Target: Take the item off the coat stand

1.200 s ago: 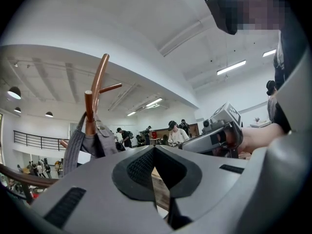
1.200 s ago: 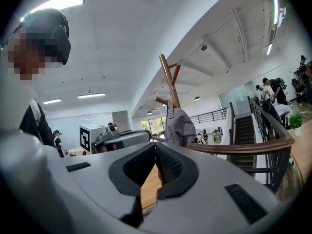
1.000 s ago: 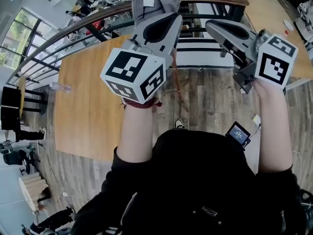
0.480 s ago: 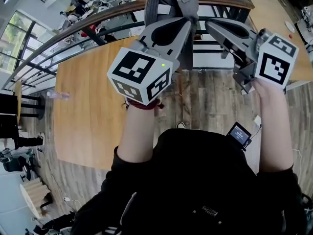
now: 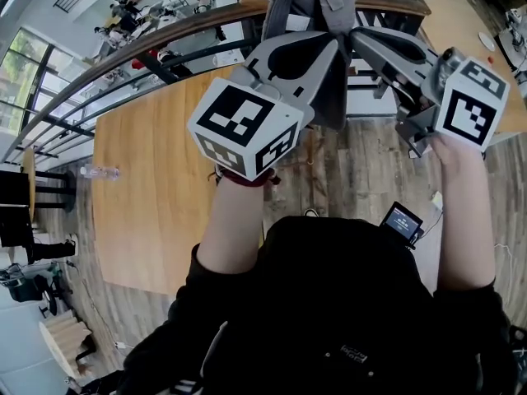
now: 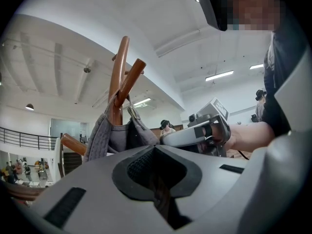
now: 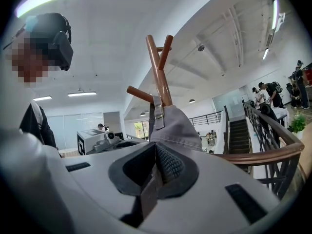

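Looks like the approach step, with left gripper (image 5: 326, 48) and right gripper (image 5: 362, 38) both pinched closed, empty, just beside the grey bag (image 5: 284, 11) hanging by its strap on a wooden coat stand (image 7: 157, 62) peg; next needs jaws opened, strap gripped, bag lifted off peg.

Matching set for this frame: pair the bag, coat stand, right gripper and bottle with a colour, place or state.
1 bag
2 coat stand
3 right gripper
4 bottle

A jaws together, nothing between them
B brown wood
C lying at the edge of the pale wooden surface
D grey, hanging from the stand

Pairs: 1-D, 2-B, 3-A, 4-C
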The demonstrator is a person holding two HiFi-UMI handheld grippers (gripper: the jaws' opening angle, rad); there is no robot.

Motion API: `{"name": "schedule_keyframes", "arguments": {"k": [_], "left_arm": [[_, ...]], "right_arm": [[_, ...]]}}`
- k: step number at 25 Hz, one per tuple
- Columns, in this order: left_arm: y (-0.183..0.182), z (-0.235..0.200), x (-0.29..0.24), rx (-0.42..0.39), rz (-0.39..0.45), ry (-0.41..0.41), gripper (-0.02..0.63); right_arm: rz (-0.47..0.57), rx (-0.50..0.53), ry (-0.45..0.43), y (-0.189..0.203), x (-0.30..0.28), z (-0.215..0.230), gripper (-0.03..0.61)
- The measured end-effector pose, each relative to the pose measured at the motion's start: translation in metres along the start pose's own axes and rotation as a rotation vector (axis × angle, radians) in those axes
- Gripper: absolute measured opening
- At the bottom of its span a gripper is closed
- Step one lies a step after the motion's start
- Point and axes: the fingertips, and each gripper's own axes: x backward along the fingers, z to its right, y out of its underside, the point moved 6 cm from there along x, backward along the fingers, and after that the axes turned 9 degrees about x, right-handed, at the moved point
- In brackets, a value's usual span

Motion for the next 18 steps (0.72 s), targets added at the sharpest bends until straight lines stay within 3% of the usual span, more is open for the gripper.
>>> {"name": "schedule_keyframes", "arguments": {"k": [7, 18], "left_arm": [[0.002, -0.003, 0.001, 0.003, 0.021, 0.006, 0.005], [-0.011, -0.008, 0.003, -0.003, 0.027, -0.040, 0.005]], "right_arm": [[0.016, 0.017, 0.017, -0.003, -0.003, 0.002, 0.018], [0.029, 0.023, -0.033, -0.020, -0.008, 0.014, 0.018]]}}
